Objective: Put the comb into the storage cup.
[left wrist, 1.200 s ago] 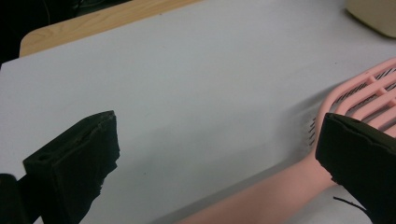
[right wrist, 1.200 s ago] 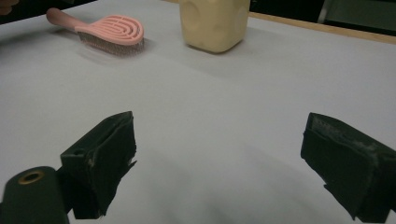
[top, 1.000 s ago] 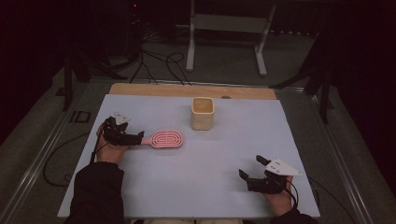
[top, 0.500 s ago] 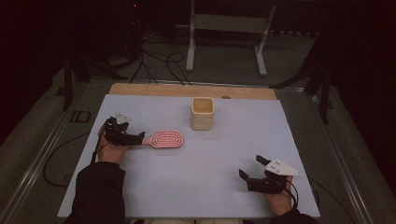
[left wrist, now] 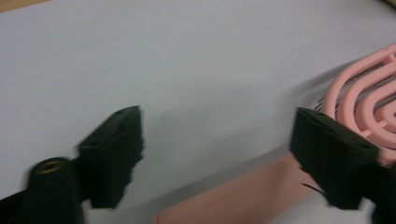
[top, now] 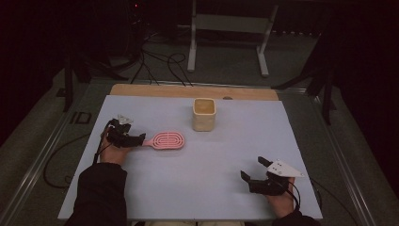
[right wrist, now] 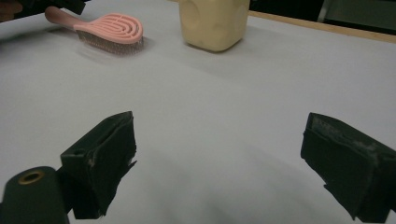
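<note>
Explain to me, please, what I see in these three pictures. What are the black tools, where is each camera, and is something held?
A person sits at a table covered with a pale sheet and holds one hand tool, called a gripper, in each hand. The wide picture comes from a camera above the table. The other two come from small cameras riding on the grippers, looking along their two black jaws.

On the table lie a pink hairbrush and, behind it, a cream cup.

The left gripper is at the brush handle. Its jaws have just been closing, with the handle between them, but the pads do not press on it yet, so nothing is held. The right gripper is open, with bare table between its jaws.
</note>
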`<act>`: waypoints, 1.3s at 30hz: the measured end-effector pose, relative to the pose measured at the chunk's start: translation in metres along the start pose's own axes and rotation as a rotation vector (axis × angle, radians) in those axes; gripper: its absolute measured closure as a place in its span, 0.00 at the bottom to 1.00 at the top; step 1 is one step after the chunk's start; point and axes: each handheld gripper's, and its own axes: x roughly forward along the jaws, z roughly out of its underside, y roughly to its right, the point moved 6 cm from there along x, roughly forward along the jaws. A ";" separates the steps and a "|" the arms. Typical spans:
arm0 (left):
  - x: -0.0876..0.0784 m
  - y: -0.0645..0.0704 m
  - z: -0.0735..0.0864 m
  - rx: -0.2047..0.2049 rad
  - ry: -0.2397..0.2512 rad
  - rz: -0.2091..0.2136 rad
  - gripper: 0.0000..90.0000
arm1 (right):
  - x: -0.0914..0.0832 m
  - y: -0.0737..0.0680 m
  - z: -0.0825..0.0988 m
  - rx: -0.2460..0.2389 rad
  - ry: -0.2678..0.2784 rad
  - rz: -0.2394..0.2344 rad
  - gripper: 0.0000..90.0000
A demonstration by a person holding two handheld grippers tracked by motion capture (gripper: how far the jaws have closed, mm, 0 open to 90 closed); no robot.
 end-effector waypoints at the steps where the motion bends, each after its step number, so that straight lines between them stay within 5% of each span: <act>1: 0.000 0.001 0.000 0.000 0.000 0.002 0.27 | 0.000 0.000 0.000 0.000 0.000 0.000 0.11; 7: 0.001 0.001 0.000 0.004 -0.003 -0.027 0.56 | 0.000 0.000 0.000 0.001 0.000 0.001 0.11; 17: 0.003 0.002 0.004 0.014 -0.046 0.001 0.96 | 0.000 0.000 0.000 0.001 0.001 0.001 0.11; 39: -0.007 0.020 0.014 0.087 -0.088 0.063 1.00 | 0.000 0.000 0.000 0.001 0.000 0.002 0.11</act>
